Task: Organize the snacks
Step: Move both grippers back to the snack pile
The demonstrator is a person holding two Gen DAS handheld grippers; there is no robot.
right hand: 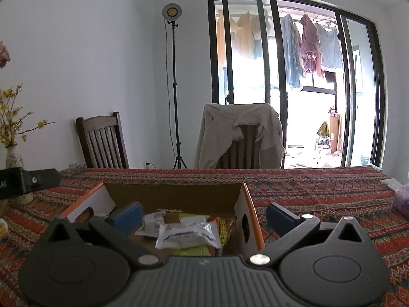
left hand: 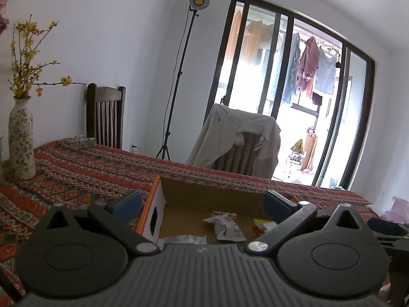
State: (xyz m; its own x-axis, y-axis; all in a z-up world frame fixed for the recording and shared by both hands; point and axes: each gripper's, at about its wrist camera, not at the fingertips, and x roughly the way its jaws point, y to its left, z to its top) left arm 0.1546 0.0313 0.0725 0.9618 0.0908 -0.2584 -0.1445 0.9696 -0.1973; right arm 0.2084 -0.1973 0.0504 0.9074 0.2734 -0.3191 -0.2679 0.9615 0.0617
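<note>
Both claws hang spread wide over a cardboard box, neither one gripping anything. Seen from the left wrist, the left claw point(left hand: 202, 203) has its blue pads point(left hand: 126, 204) either side of the box's near left corner: one pad sits out over the patterned cloth on the surface point(left hand: 76, 179), the other over the box interior. The box point(left hand: 217, 186) lies straight ahead of and below this claw, with its white end wall and round hand hole point(left hand: 154, 221) just inside the left pad. On the box floor ahead, a crumpled white snack packet point(left hand: 226, 226) lies between the pads, and a clear wrapper point(left hand: 184, 239) shows close to the claw body.

From the right wrist, the right claw point(right hand: 204, 215) straddles the opposite end wall point(right hand: 246, 220) of the same box point(right hand: 173, 192); its left pad hangs over the interior, its right pad outside over the cloth. This view shows more of the contents: a silvery white packet point(right hand: 189, 234) directly between the pads, another white packet point(right hand: 153, 221) behind it, and yellow-green wrappers point(right hand: 225, 230) beside it toward the end wall.

Only the left view takes in the whole flowered vase point(left hand: 21, 138) with yellow sprigs far off to the claw's left. Only the right view catches part of the other tool point(right hand: 28, 181) at its left edge. Beyond both claws stand two chairs, one draped with a pale jacket point(right hand: 240, 133), and a lamp stand point(right hand: 175, 89).
</note>
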